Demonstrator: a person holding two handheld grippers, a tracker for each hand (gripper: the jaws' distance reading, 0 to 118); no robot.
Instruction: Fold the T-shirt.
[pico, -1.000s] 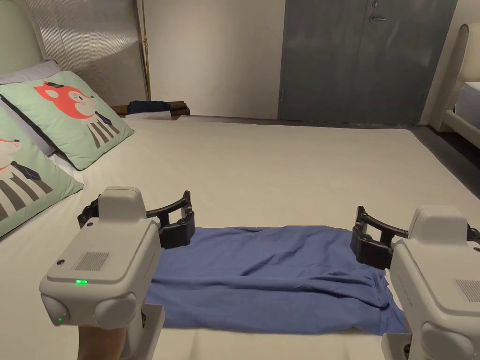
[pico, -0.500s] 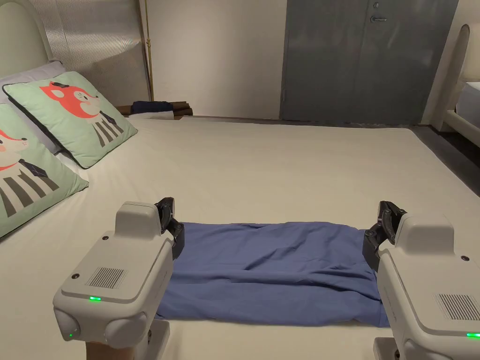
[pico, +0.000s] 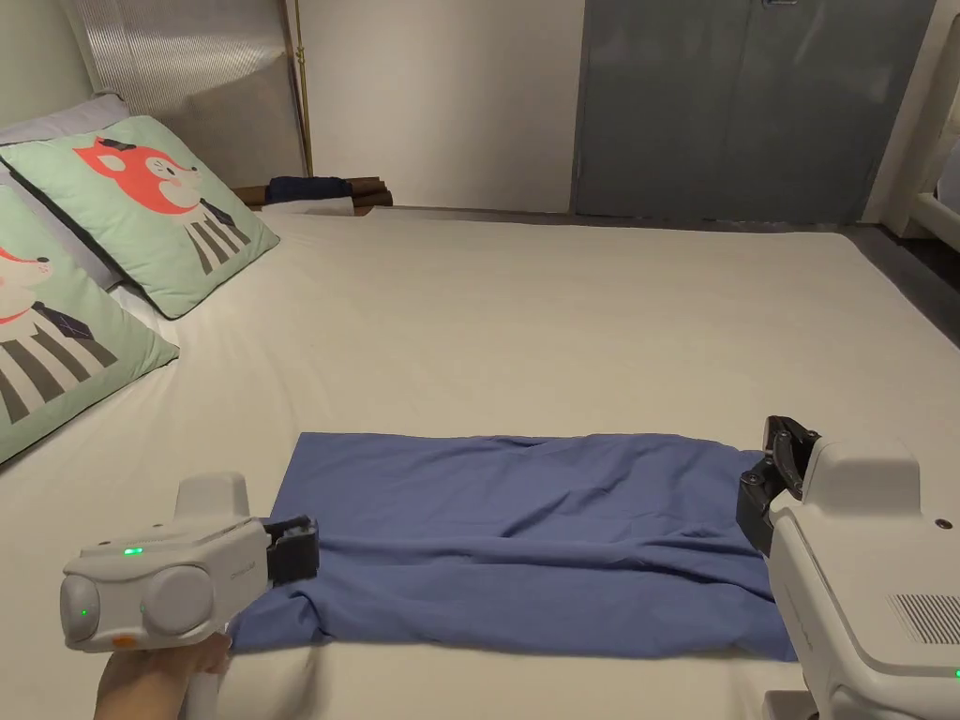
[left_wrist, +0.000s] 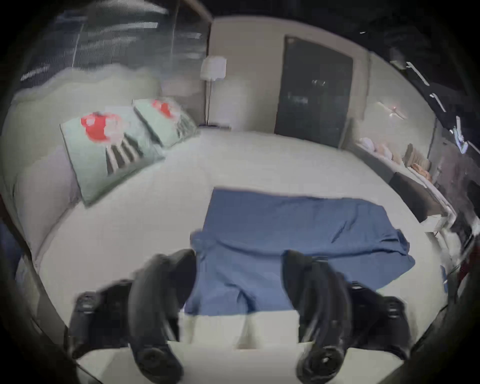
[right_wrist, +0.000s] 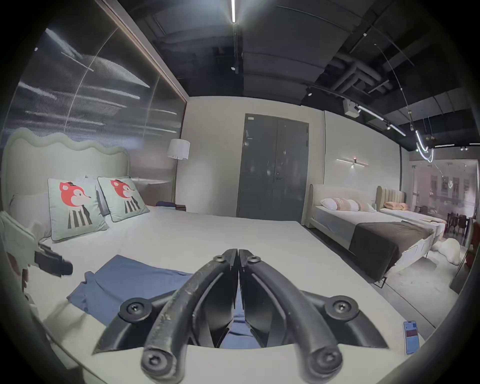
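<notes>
A blue T-shirt (pico: 525, 525) lies folded into a long band across the near part of the bed (pico: 562, 328). It also shows in the left gripper view (left_wrist: 285, 228) and the right gripper view (right_wrist: 124, 280). My left gripper (pico: 298, 551) is turned sideways at the shirt's near left corner. Its jaws stand open (left_wrist: 240, 259) with the cloth lying below and between them. My right gripper (pico: 783, 459) sits at the shirt's right end with its jaws together (right_wrist: 238, 257). No cloth shows at its tips.
Two fox-print pillows (pico: 159, 216) (pico: 47, 347) lean at the left by the headboard. A phone (right_wrist: 411, 336) lies on the bed near its front right edge. A second bed (right_wrist: 363, 228) stands to the right across a floor gap. The near bed edge runs just below the shirt.
The left gripper has opened, left the shirt's far left corner and swung back and sideways to its near left corner. The right gripper stays shut at the right end.
</notes>
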